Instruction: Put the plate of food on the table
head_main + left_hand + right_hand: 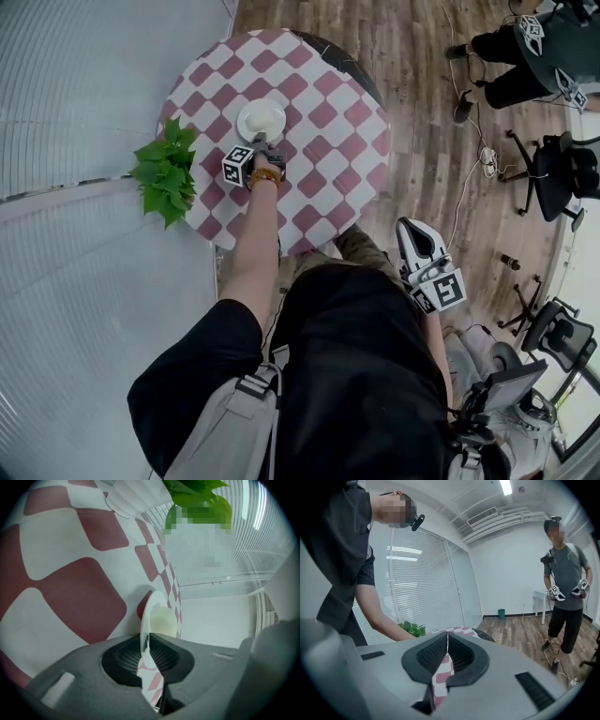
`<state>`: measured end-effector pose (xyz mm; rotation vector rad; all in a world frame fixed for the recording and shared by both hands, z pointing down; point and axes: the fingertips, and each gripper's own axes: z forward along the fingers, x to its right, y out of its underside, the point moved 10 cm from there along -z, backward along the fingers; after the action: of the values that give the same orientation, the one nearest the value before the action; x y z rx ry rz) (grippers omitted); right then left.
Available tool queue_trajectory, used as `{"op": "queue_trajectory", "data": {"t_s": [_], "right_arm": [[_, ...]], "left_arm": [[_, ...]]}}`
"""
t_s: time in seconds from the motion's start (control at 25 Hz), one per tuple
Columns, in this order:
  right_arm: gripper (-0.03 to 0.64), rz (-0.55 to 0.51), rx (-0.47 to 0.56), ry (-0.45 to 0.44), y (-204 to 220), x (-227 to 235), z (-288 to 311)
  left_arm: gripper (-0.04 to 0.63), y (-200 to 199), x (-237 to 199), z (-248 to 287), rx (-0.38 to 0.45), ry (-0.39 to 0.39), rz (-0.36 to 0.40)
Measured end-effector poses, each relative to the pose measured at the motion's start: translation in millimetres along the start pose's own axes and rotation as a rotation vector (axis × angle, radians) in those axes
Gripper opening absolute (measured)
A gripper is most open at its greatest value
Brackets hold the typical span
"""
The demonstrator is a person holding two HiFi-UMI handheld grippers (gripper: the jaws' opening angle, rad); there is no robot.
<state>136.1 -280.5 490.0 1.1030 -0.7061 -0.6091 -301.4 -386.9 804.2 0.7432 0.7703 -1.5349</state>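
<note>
A white plate (pixel 261 119) with pale food (pixel 161 620) on it is over the round table's red-and-white checked cloth (pixel 323 150). I cannot tell if it rests on the cloth or hangs just above it. My left gripper (pixel 262 142) reaches in from the near side and is shut on the plate's near rim (pixel 144 641), which shows edge-on between the jaws. My right gripper (pixel 412 228) hangs off the table by the person's right hip. It is shut (pixel 447 639) with nothing held.
A leafy green plant (pixel 167 173) in a white pot (pixel 136 496) stands at the table's left edge, close to the plate. Window blinds (pixel 84 84) run along the left. Another person (pixel 565 583), office chairs (pixel 553 173) and floor cables (pixel 469 187) are to the right.
</note>
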Motion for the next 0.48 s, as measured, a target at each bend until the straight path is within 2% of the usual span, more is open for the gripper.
{"op": "queue_trajectory", "data": {"t_s": [0.48], "right_arm": [[0.012, -0.001, 0.019, 0.001, 2, -12, -5]], "left_arm": [[0.046, 11, -17, -17, -0.046, -0.047, 0.009]]}}
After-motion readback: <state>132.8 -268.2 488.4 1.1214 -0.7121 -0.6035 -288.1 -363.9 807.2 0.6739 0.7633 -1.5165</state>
